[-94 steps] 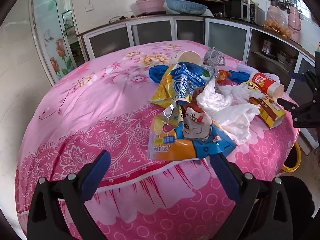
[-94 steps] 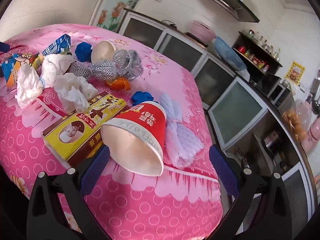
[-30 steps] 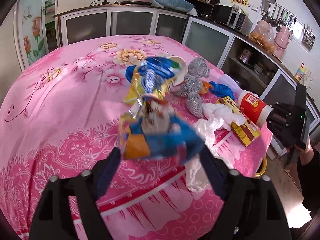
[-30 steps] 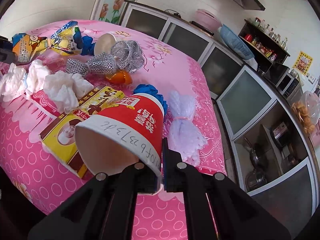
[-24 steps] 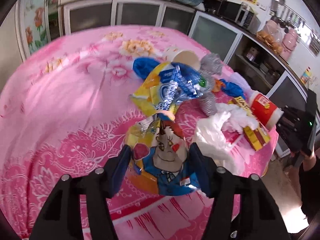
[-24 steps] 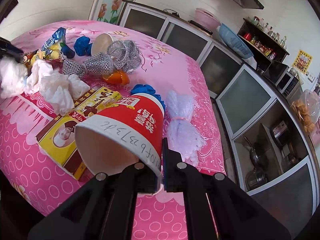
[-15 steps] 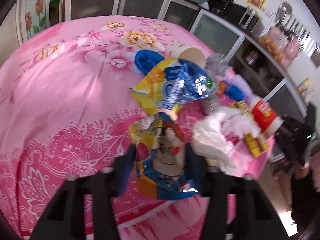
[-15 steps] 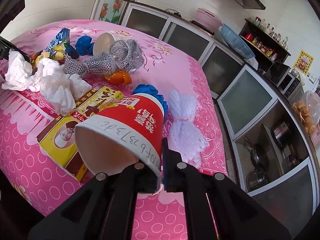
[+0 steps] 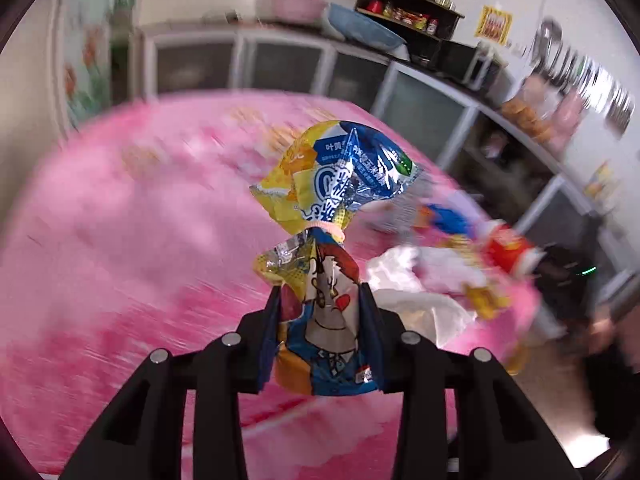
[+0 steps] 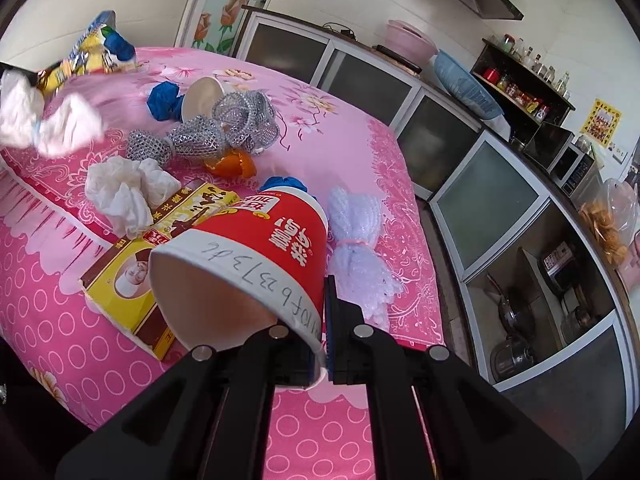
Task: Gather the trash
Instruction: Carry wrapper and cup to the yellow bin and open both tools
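Note:
My left gripper [image 9: 320,324] is shut on a crumpled snack bag [image 9: 324,320], yellow and blue with a cartoon face, and holds it lifted above the pink tablecloth [image 9: 120,220]. The bag [image 10: 84,56] also shows at the far left of the right wrist view, with white tissue [image 10: 44,124] hanging beside it. My right gripper [image 10: 322,320] is shut on the rim of a red paper cup [image 10: 248,256] that lies on its side at the table's near edge.
On the table lie a yellow carton [image 10: 160,248], crumpled tissue [image 10: 124,188], a silver mesh bundle [image 10: 216,128], orange peel [image 10: 232,166], blue wads [image 10: 164,100], a tan cup [image 10: 204,94] and a lilac bundle [image 10: 356,244]. Kitchen cabinets [image 10: 500,208] stand to the right.
My left gripper closed on the snack bag and has lifted it off the table; that view is now blurred by motion. My right gripper stays shut on the red cup, unmoved.

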The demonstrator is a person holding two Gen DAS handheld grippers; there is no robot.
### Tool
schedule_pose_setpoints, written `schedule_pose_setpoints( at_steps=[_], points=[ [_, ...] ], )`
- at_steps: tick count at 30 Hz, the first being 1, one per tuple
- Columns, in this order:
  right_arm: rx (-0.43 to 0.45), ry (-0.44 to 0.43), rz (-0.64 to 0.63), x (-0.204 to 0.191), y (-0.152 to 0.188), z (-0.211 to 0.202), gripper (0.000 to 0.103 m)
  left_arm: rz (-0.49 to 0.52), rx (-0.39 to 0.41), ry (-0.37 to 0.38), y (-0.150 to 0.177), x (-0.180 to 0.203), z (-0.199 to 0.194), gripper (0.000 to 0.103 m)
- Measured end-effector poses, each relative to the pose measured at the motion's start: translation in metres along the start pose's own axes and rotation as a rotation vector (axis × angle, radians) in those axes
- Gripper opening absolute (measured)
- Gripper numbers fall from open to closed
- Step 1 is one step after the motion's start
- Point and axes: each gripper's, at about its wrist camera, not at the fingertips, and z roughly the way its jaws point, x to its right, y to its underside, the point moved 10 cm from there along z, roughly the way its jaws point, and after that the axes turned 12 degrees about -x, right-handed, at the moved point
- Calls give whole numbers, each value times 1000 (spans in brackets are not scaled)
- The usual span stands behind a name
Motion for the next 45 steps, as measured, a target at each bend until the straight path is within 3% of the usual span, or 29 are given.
schedule_pose_setpoints(
  at_steps=[2,3,6,8,10,12,13,14,15,17,21,26,30,33,39,45],
  points=[
    [5,-1,0,0,1,-2,3,25,9,-136,1,-6,-4,40],
    [5,-1,-2,-1,1,-3,3,44,-2,-161,2,-5,-2,40],
    [8,3,-7,-3,1,-7,3,20,-52,-92,7,-3,4,43],
    [8,3,-9,-2,2,-8,3,-1,-129,-66,13,-6,15,45],
    [7,5,-8,-2,2,-8,3,-58,-133,-46,15,-18,18,57],
    [7,3,-10,-2,2,-8,3,-112,-171,17,18,-25,25,57],
    [7,5,-11,-3,2,-8,3,-131,-190,42,19,-28,28,62],
    [7,5,-13,-3,2,-8,3,-144,-198,54,21,-31,31,75],
    [7,4,-14,-4,2,-8,3,-154,-201,64,23,-35,35,80],
    [6,3,-17,-4,2,-8,3,-185,-210,111,24,-39,40,81],
    [5,1,-22,-6,0,-7,3,-198,-232,116,25,-40,46,80],
    [6,3,-29,-7,-2,-5,3,-53,-276,53,32,-19,53,47],
    [14,4,-25,-5,-4,-9,3,-119,-252,86,25,-25,47,31],
    [32,6,-16,-2,-3,-17,3,-159,-187,94,15,-31,28,29],
    [74,-9,59,22,5,-44,3,-128,-88,56,-3,-23,-16,29],
    [65,58,179,74,53,-70,3,65,-45,133,-25,74,-36,30]
  ],
)
